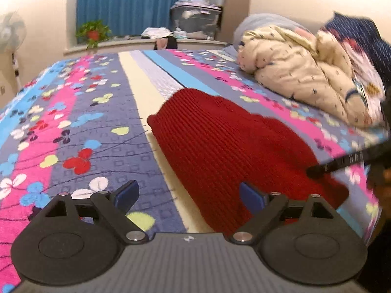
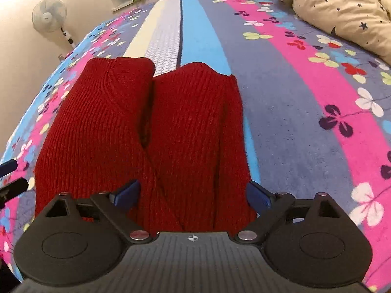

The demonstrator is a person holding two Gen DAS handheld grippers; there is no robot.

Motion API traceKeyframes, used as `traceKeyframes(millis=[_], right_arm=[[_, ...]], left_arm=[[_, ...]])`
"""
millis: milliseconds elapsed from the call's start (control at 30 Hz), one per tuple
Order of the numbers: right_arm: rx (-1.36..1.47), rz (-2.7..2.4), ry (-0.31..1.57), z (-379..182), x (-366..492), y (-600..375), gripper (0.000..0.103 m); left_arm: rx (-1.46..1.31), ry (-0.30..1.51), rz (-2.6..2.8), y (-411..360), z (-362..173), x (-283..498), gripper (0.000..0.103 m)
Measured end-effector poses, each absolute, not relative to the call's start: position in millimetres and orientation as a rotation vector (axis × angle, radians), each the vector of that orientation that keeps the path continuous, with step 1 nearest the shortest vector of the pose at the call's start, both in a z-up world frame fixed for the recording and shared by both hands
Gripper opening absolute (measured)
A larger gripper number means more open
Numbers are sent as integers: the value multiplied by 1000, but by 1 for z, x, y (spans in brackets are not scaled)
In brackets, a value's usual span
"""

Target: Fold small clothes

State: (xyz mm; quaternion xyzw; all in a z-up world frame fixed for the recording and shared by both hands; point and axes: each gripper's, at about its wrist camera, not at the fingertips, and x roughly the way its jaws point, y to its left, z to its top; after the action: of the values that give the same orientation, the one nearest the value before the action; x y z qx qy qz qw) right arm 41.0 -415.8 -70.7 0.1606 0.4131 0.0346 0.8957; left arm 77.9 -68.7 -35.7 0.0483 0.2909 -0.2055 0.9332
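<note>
Grippers first: left gripper [image 1: 189, 196] has its jaws spread wide, blue pads [image 1: 127, 193] clear of everything, nothing between them but bedspread and the near edge of the knit. Right gripper [image 2: 193, 195] also spread wide; the near hem of the red sweater [image 2: 146, 127] lies between its pads [image 2: 259, 194], but they don't press on it, so no grip.

Sweater lies flat on the bedspread [image 2: 281, 102], ribbed knit, both side panels folded in toward the middle so two lobes meet along a centre seam with a dark gap between them. In the left wrist view the same sweater [image 1: 232, 146] sits right of centre, running away from the camera across the cream stripe.

A black finger of the right gripper [image 1: 342, 162] comes in from the right edge of the left view, tip at the sweater's right edge; contact unclear, blurred. At the left edge of the right view, dark parts of the left gripper [image 2: 11, 178] show.

Farther back: cream star-print duvet [image 1: 305, 73] bunched on the bed's right side, well apart from the sweater. Beyond the bed, window ledge with potted plant [image 1: 92, 33], blue curtain [image 1: 136, 2], clear storage boxes [image 1: 195, 19]. Standing fan [image 2: 50, 14] by the wall on the left.
</note>
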Motion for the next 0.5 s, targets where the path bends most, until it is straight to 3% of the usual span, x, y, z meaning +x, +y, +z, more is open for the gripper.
traceKeyframes(millis=[100,500], right_arm=[[365,72,872,-75,45,-418,96],[419,93,897,-85,51,-422,99]], left_arm=[[-20,637,-388,-63,-28,105,102],[-524,876,-411,-57,-83,193,103]])
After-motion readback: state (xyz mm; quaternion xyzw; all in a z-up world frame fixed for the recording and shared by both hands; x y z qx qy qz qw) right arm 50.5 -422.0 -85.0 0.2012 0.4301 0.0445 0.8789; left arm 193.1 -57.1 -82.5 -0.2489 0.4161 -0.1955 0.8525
